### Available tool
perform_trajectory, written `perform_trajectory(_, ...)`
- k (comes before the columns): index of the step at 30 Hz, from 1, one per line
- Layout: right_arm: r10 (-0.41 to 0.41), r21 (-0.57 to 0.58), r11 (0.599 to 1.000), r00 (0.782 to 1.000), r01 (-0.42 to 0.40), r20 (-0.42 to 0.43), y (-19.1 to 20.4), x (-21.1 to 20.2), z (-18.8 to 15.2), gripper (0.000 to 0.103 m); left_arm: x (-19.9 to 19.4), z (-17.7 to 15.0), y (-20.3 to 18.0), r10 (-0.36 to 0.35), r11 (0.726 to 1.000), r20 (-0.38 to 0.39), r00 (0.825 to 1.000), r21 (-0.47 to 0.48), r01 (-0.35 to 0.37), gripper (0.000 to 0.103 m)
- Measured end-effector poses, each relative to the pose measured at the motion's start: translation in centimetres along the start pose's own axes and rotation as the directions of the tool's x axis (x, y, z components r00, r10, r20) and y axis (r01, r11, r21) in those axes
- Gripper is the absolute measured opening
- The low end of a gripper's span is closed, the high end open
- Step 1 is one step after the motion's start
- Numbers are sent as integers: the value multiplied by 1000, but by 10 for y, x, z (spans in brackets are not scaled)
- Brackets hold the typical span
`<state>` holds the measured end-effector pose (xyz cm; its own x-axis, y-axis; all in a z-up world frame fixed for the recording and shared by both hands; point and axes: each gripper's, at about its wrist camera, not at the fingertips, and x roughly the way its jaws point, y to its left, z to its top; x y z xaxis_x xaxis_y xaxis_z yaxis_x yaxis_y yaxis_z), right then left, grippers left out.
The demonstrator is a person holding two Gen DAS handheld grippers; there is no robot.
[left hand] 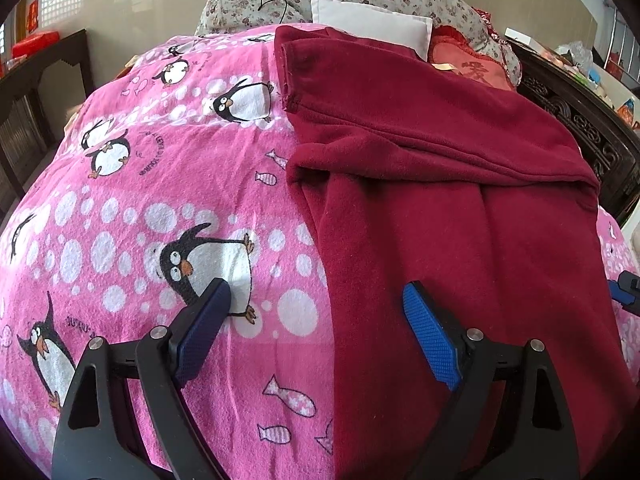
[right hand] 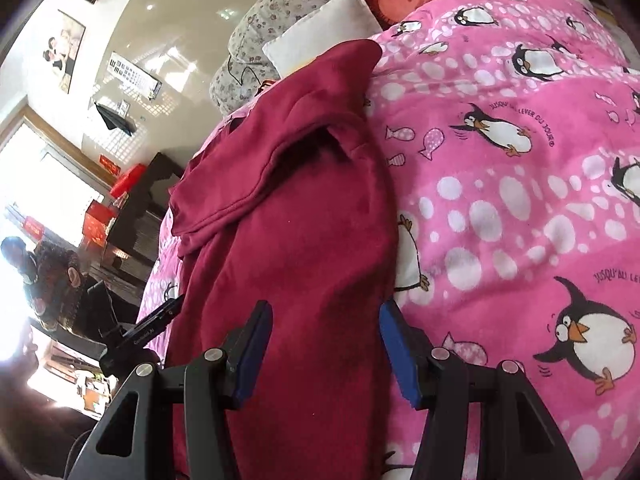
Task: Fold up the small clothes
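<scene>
one dark red fleece garment (left hand: 440, 184) is seen spread on the pink penguin blanket (left hand: 160, 184), a sleeve folded across it. one white pillow (left hand: 372, 24) lies beyond the garment. the left gripper (left hand: 316, 324) is held with jaws spread over the garment's edge; the right gripper (right hand: 324, 344) jaws are parted above it, pinching nothing.

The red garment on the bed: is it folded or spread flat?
Partly folded: the red garment has one sleeve doubled across its body.
</scene>
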<state>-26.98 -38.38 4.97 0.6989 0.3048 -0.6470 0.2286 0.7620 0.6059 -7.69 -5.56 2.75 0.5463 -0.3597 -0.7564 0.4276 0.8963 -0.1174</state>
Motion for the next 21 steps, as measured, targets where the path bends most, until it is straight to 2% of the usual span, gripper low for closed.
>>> perform_trajectory(10,0,7,1000,1000,-1,20,-1,-10,1,54,-1,-1,1,0,1000,2,1000,0,0,88)
perform_trajectory(21,-25,14,1000,1000,25,-11,-3,-10,-4,54,-1,0,4,-21,1000,7,1000,-15,21,88)
